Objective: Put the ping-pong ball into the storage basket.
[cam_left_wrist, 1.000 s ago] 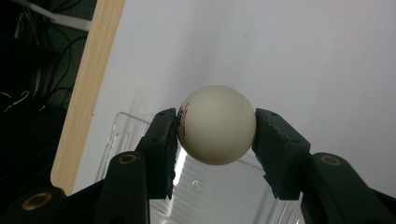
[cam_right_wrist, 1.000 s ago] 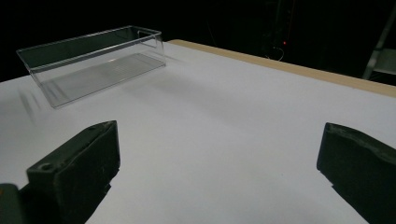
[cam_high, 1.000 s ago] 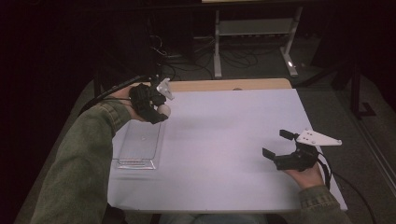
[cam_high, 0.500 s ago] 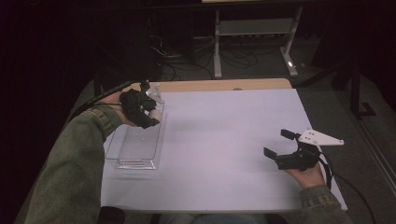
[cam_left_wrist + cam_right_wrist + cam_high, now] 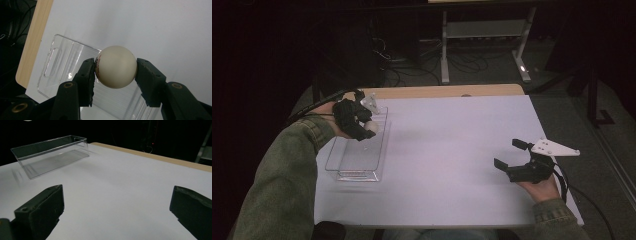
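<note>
Left gripper (image 5: 116, 72) jaws grasp a white ping-pong ball (image 5: 116, 67) above the clear plastic bin (image 5: 357, 150). Right gripper (image 5: 511, 155) jaws released, well apart from the bin.

Dim room, dark floor strewn with cables (image 5: 472, 62) beneath a white metal stand (image 5: 484, 30).

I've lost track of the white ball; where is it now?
The ball sits clamped in the left gripper, at the table's left side, above the clear plastic tray.
</note>
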`<state>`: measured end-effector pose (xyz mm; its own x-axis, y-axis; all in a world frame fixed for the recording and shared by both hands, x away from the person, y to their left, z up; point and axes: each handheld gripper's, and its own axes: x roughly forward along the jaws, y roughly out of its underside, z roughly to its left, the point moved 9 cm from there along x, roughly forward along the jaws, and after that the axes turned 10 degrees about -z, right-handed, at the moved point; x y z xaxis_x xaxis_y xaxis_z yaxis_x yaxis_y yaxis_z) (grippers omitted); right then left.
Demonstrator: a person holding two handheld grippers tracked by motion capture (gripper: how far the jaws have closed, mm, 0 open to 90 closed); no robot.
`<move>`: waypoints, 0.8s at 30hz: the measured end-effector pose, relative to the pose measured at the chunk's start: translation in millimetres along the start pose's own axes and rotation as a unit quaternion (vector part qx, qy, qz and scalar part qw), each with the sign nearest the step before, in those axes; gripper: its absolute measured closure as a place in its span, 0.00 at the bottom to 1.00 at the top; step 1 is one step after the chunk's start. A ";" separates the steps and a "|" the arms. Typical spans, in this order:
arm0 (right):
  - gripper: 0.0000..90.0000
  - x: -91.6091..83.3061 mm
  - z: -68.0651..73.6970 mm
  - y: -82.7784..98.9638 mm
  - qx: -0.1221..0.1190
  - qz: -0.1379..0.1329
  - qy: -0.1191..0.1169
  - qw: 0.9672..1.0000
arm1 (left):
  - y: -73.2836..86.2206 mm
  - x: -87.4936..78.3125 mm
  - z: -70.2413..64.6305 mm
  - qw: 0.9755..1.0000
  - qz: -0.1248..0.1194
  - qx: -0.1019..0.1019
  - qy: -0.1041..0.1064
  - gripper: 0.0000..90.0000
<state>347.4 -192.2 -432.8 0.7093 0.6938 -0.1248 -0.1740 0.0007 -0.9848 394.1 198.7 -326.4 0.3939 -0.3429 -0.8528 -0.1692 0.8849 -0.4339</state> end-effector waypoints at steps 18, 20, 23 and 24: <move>0.00 0.8 0.7 0.4 -0.001 0.001 -0.003 1.000 | 16.4 21.5 -7.0 1.000 0.022 -0.002 0.011 0.56; 0.00 0.6 0.6 0.4 -0.002 0.001 -0.003 1.000 | 18.4 23.7 -8.3 1.000 0.022 -0.004 0.013 0.56; 0.00 0.5 0.5 0.3 -0.001 0.001 -0.003 1.000 | 21.2 26.8 -10.0 1.000 0.023 -0.008 0.015 0.56; 0.00 0.5 0.6 0.3 -0.002 0.001 -0.003 1.000 | 22.3 27.8 -10.4 1.000 0.024 -0.008 0.016 0.56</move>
<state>347.3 -191.5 -433.1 0.7052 0.6977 -0.1265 -0.1732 -0.0034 -0.9849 391.9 205.6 -362.8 0.3561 -0.3093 -0.8818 -0.2013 0.8961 -0.3956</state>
